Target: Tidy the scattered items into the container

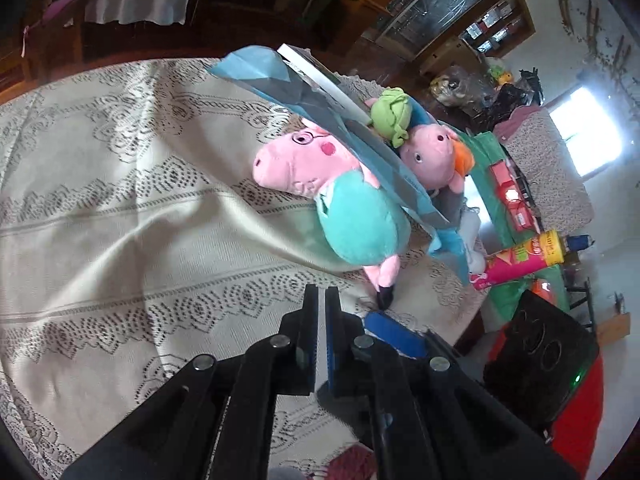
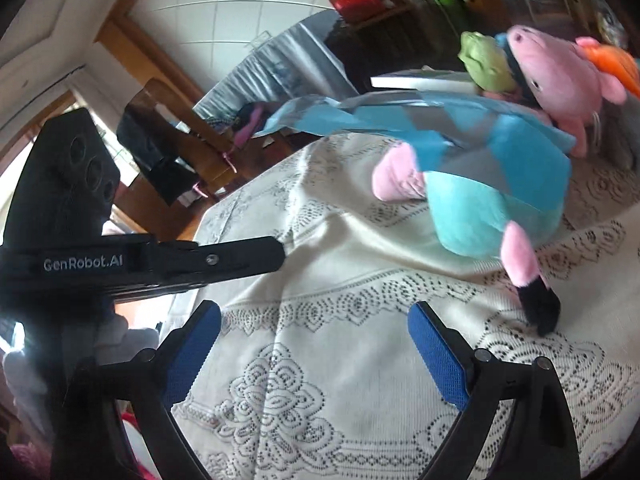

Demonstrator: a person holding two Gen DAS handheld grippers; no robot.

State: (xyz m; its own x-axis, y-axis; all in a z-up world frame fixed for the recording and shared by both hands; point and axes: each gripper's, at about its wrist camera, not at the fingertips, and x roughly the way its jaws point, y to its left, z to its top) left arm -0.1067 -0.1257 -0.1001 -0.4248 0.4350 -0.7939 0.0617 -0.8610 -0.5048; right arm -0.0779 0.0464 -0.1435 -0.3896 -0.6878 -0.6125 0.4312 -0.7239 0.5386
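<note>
Left hand-held gripper [image 1: 322, 294] shut and empty, right hand-held gripper [image 2: 314, 344] wide, near teal-bodied pink pig plush [image 1: 340, 200].

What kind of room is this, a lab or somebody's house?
Most likely a lived-in home: a lace tablecloth covers the table, plush pig toys lie on it, and a wooden glass-fronted cabinet stands behind.
</note>
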